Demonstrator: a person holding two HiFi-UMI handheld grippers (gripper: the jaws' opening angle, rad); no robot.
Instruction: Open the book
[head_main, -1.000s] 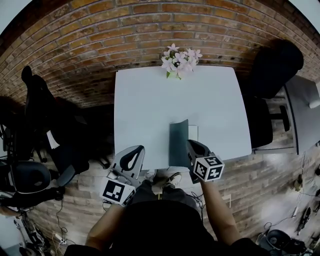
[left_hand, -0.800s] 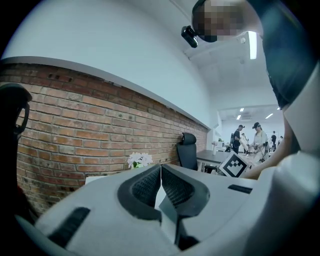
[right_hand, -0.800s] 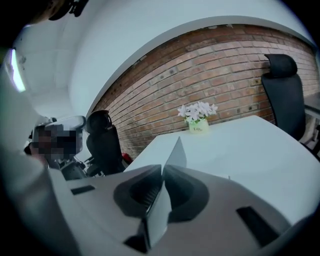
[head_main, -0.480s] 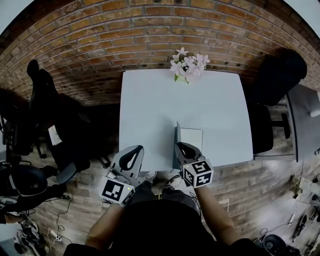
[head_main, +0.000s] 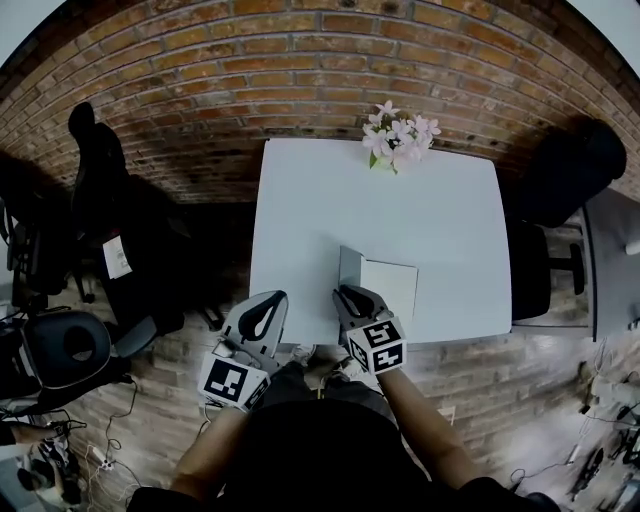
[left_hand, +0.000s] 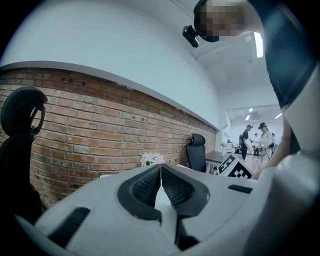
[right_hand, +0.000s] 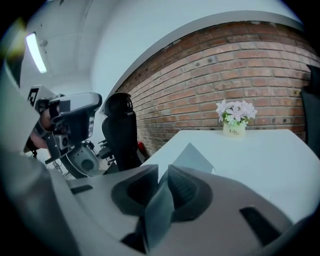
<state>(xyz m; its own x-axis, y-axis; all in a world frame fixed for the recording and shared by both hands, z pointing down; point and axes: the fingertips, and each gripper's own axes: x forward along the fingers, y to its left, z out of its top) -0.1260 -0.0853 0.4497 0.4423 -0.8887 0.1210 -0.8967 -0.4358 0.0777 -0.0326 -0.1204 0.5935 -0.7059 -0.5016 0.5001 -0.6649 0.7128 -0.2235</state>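
The book (head_main: 392, 286) lies near the front edge of the white table (head_main: 310, 200), with a white page showing. Its dark green cover (head_main: 349, 270) stands lifted at the left side of the page. My right gripper (head_main: 349, 296) is at the cover's near edge. In the right gripper view the cover (right_hand: 161, 197) sits between the jaws of the right gripper (right_hand: 163, 176), which are opening; a gap shows beside the left pad. My left gripper (head_main: 268, 300) hangs off the table's front left corner, shut and empty, its tips (left_hand: 161, 172) touching.
A pot of pale pink flowers (head_main: 400, 136) stands at the table's far edge against the brick wall. Black office chairs stand to the left (head_main: 100, 170) and to the right (head_main: 575, 160). People stand far off in the left gripper view.
The right gripper has moved left with the cover, which swung up and over from the right, baring the white page. Its jaws have spread. The left gripper shifted only slightly.
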